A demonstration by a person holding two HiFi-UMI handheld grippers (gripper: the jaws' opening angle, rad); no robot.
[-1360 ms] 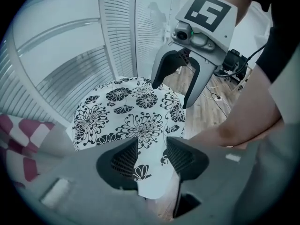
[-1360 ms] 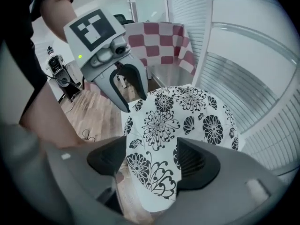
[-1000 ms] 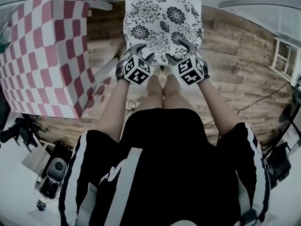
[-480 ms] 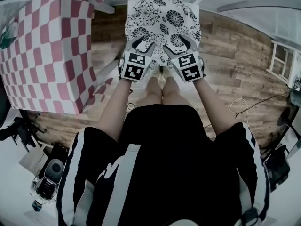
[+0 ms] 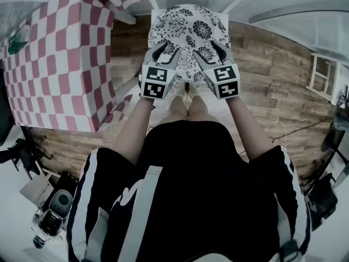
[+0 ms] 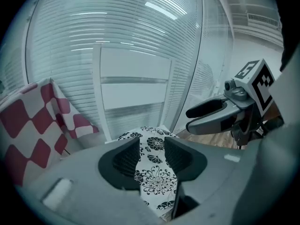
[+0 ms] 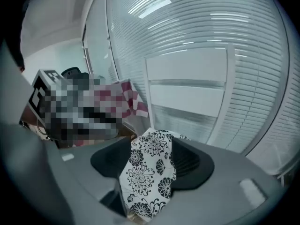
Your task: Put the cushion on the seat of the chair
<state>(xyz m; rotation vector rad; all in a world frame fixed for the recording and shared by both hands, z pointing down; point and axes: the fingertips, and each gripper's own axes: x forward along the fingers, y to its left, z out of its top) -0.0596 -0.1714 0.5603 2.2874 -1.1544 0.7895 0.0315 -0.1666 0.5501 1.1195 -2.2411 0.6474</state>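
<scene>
The round white cushion [image 5: 188, 29] with black flowers lies on the white chair's seat [image 5: 155, 14]. Both grippers hover over its near edge, lifted off it. My left gripper [image 5: 167, 52] is open, and so is my right gripper [image 5: 208, 51]. Both pairs of jaws have just been closing a little, with nothing between them. In the left gripper view the cushion [image 6: 157, 175] shows beyond the gap of the left gripper [image 6: 152, 154], with the right gripper [image 6: 213, 114] at the right. The right gripper view shows the cushion [image 7: 145, 172] past the right gripper [image 7: 152, 162].
A table under a red and white chequered cloth [image 5: 54, 64] stands close on the left. The chair's slatted back [image 6: 136, 81] rises behind the seat before window blinds. The person's feet [image 5: 186, 94] stand at the chair. A cable [image 5: 278, 125] and a white frame [image 5: 325, 75] are at the right.
Both grippers have risen off the cushion's near edge and tipped further forward. The cushion has stayed on the seat.
</scene>
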